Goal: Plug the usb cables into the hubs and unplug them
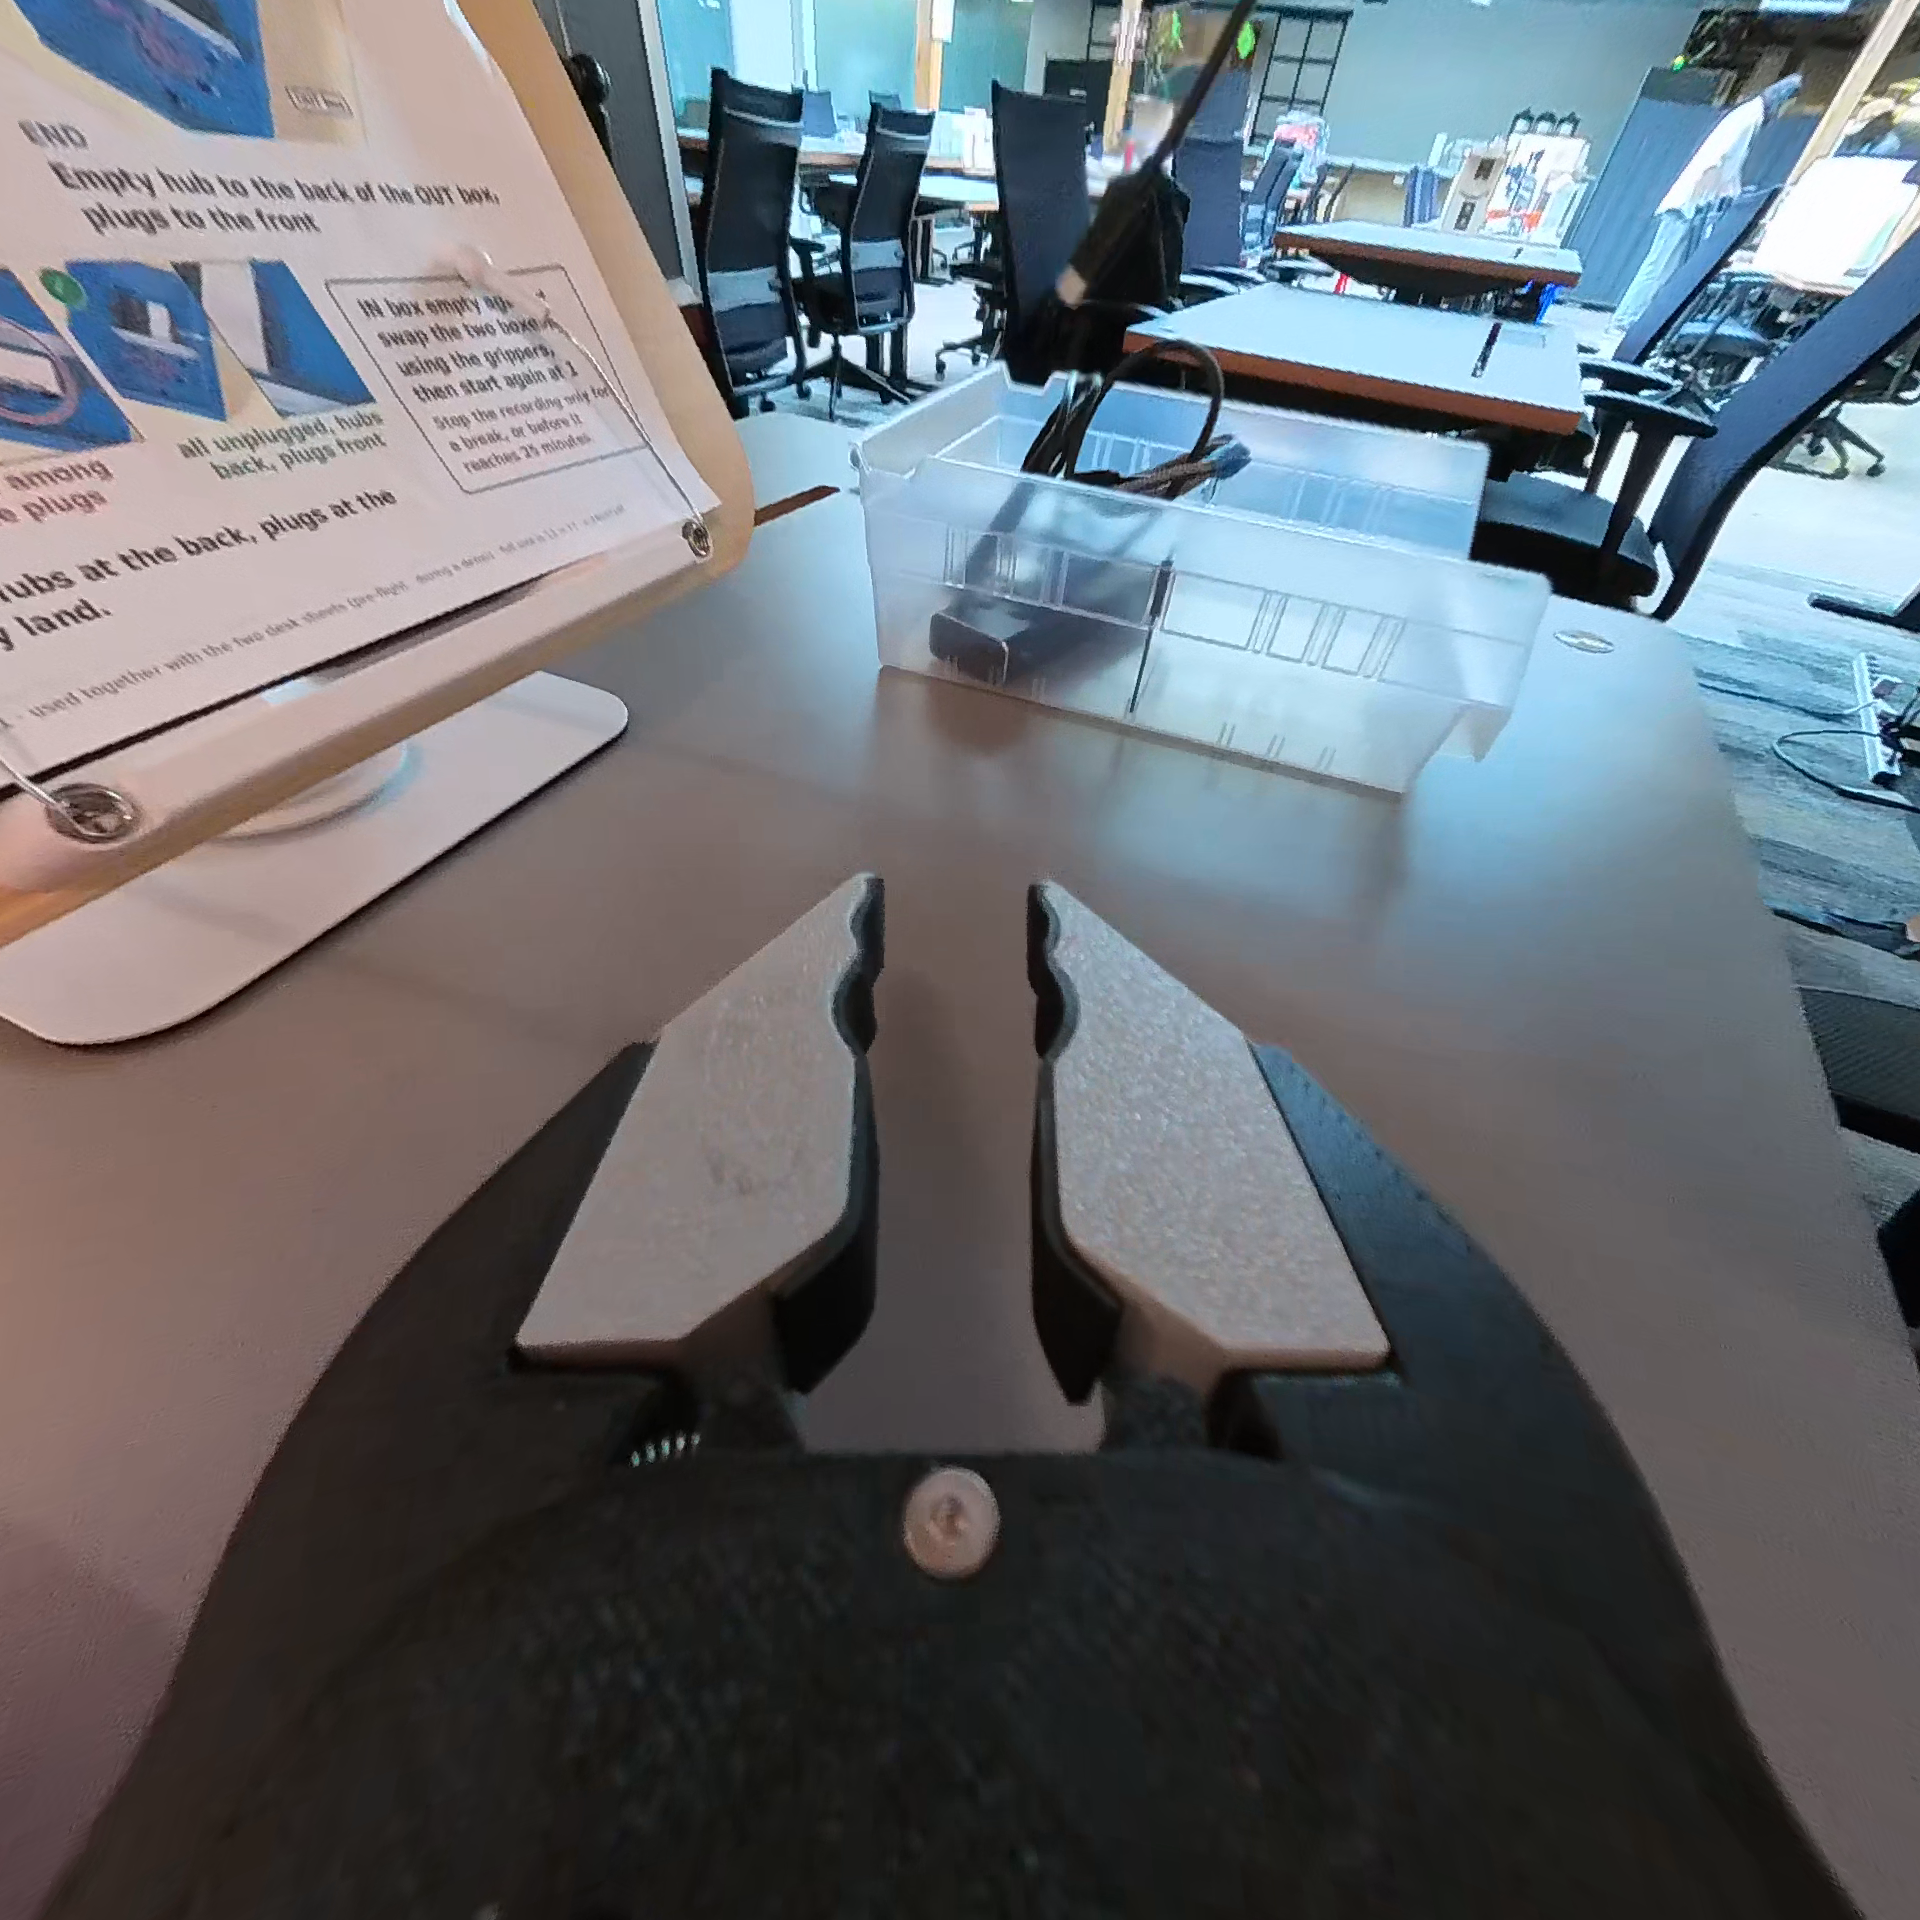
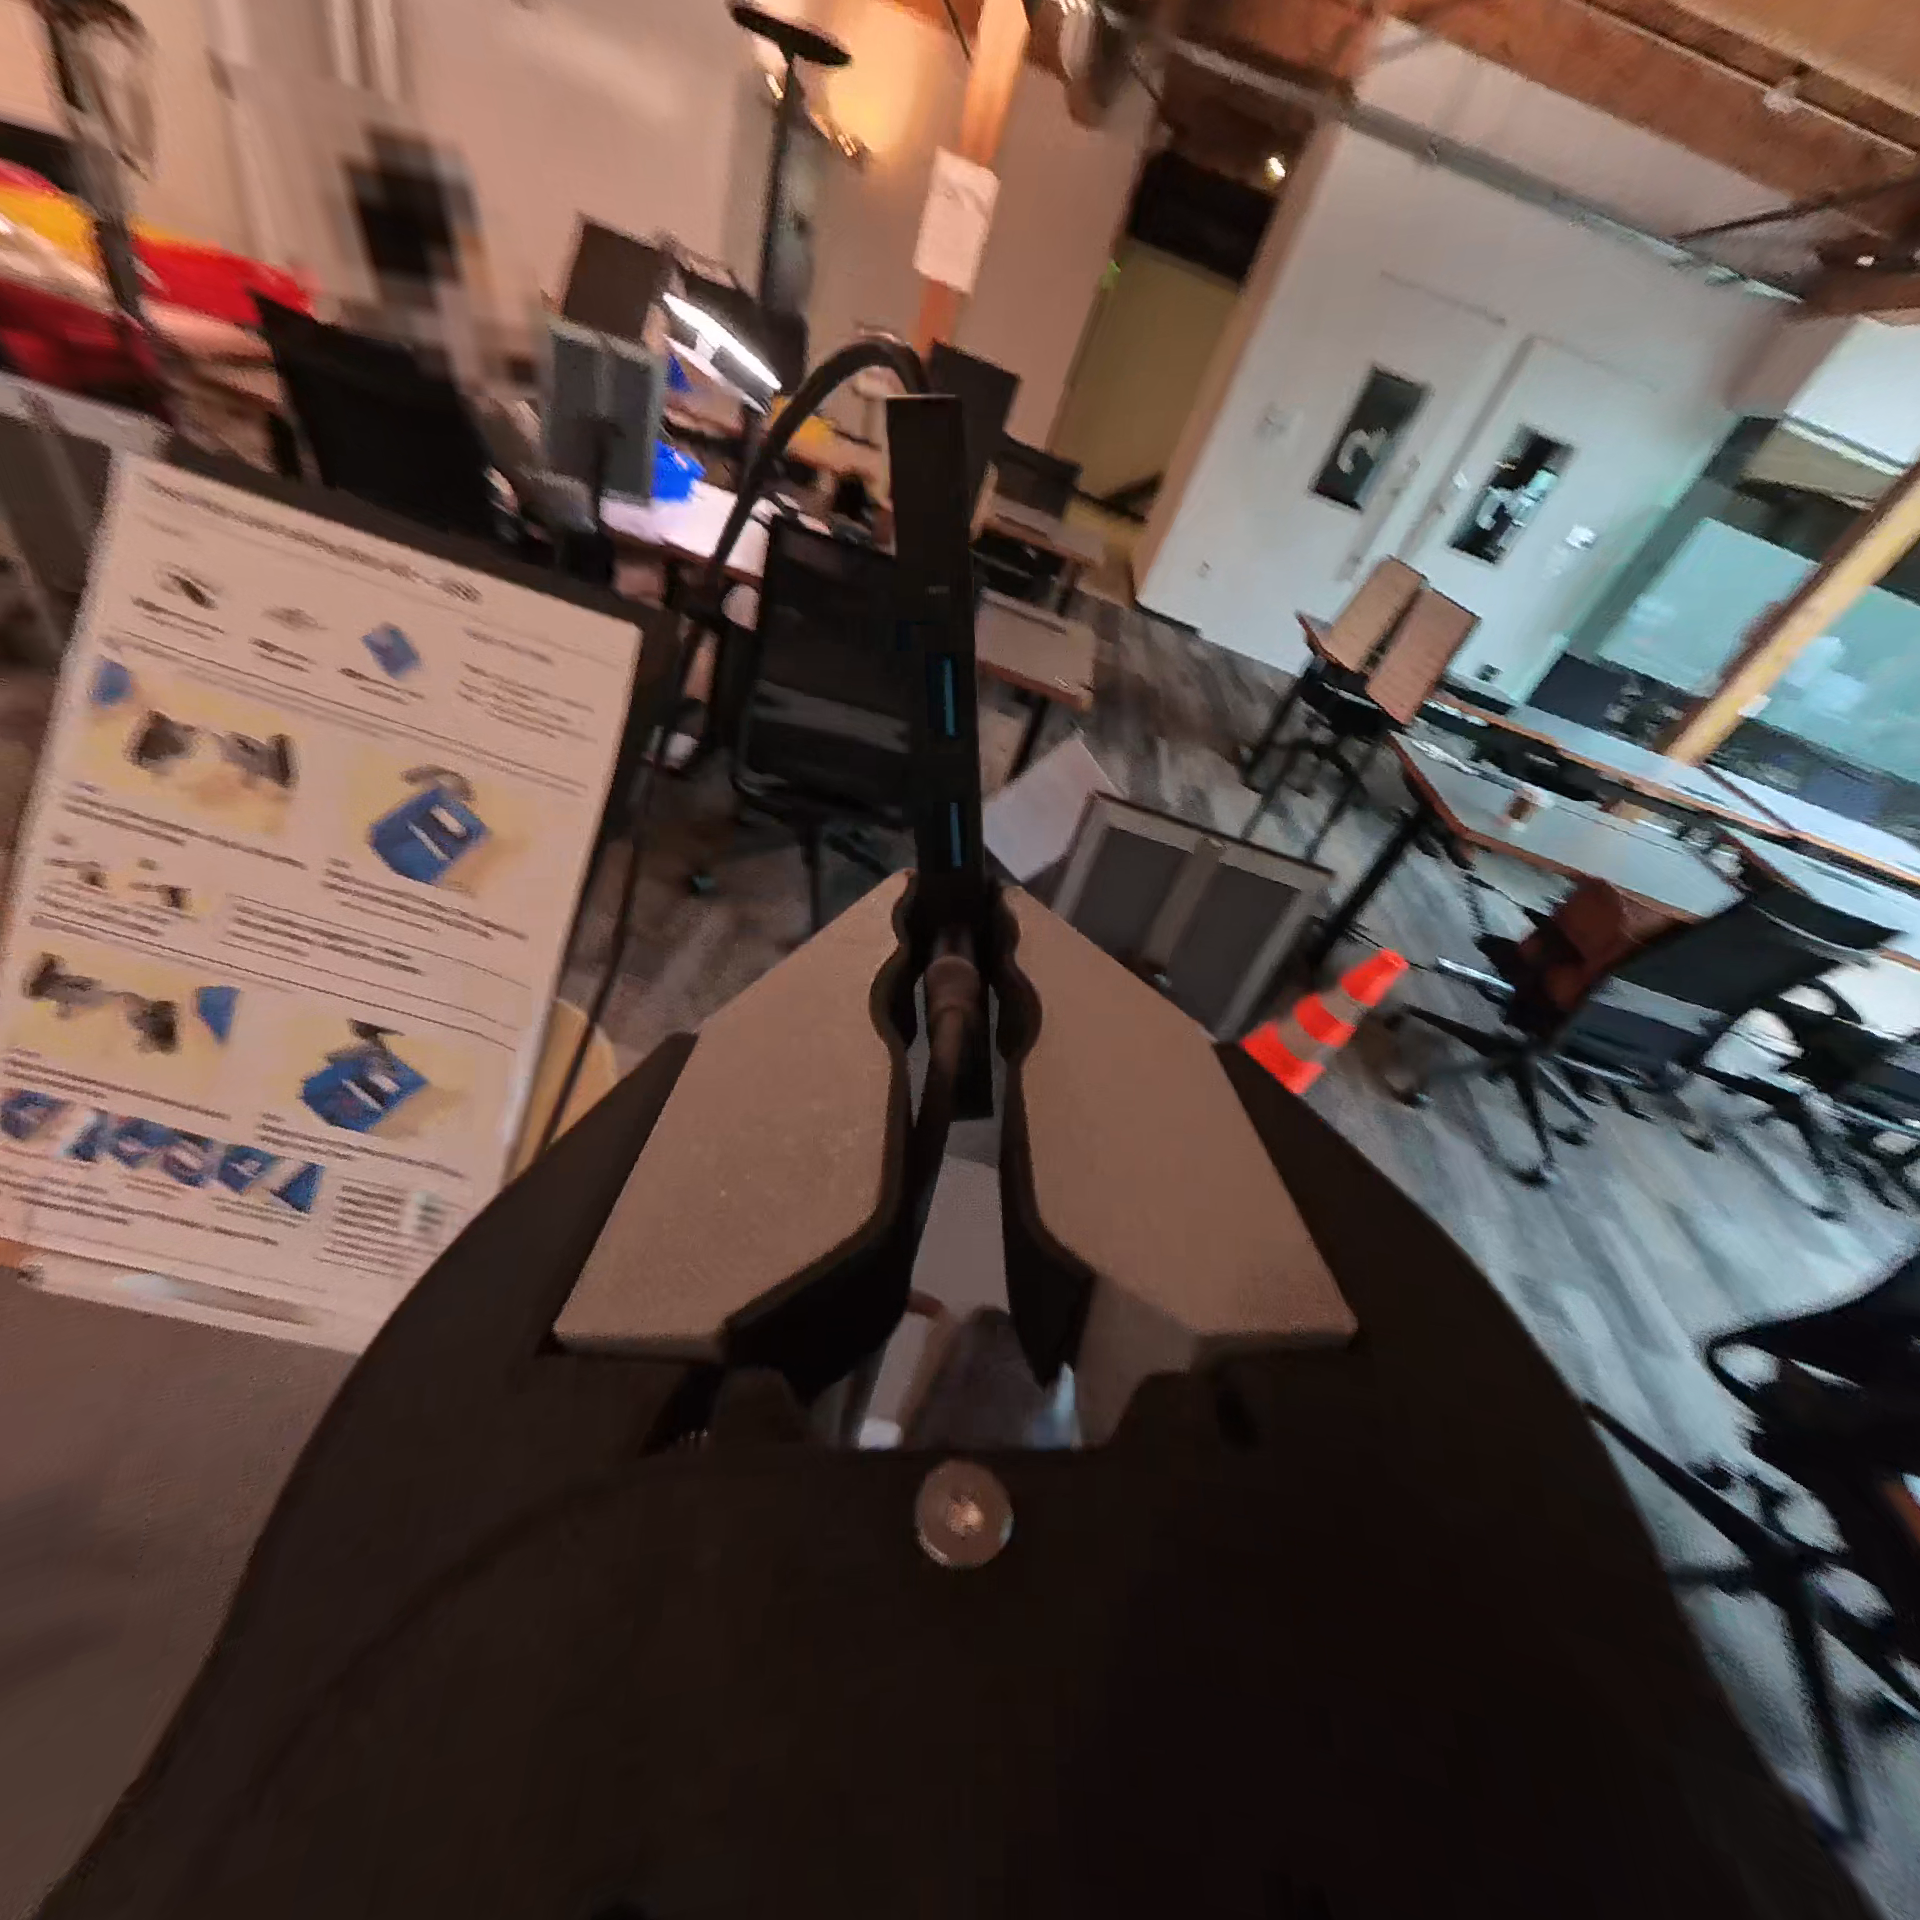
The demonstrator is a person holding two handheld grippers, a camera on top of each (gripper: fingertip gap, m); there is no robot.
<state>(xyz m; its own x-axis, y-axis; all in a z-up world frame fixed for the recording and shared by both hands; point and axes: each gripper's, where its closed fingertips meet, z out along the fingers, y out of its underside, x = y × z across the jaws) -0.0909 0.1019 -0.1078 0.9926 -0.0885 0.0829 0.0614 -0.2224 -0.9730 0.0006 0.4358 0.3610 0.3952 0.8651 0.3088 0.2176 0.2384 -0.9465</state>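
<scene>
Nearest the lens in the left wrist view, the left gripper (image 1: 956, 940) hung low over the bare brown desk (image 1: 1299, 1091), its two grey, black-edged fingers (image 1: 748, 1122) spread with a plain gap between them and nothing inside. Farther along the desk stood a clear plastic bin with internal dividers (image 1: 1351, 644); a slim black rectangular USB hub (image 1: 997, 634) lay in its near left compartment, and a bundle of looped black and brown braided cables (image 1: 1143, 436) filled the compartment behind. To the left, a white printed instruction sheet clipped to a tan board on a white stand (image 1: 312, 436) stood tilted, well apart from the bin. Above the bin, a black cable ending in a plug (image 1: 1117, 223) dangled in the air. In the right wrist view, which was blurred, the right gripper (image 2: 956, 914) was raised off the desk, its grey fingers (image 2: 769, 1122) pinched on the lower end of a long black USB hub with blue ports (image 2: 940, 665), which stood roughly upright beyond the tips. A thin black cable (image 2: 727, 540) arched from the hub's top and dropped away to the left; another cable stub sat between the fingers at the hub's lower end. A second instruction sheet (image 2: 312, 883) stood at the left, and an orange traffic cone (image 2: 1330, 1018) sat on the floor at the right.
</scene>
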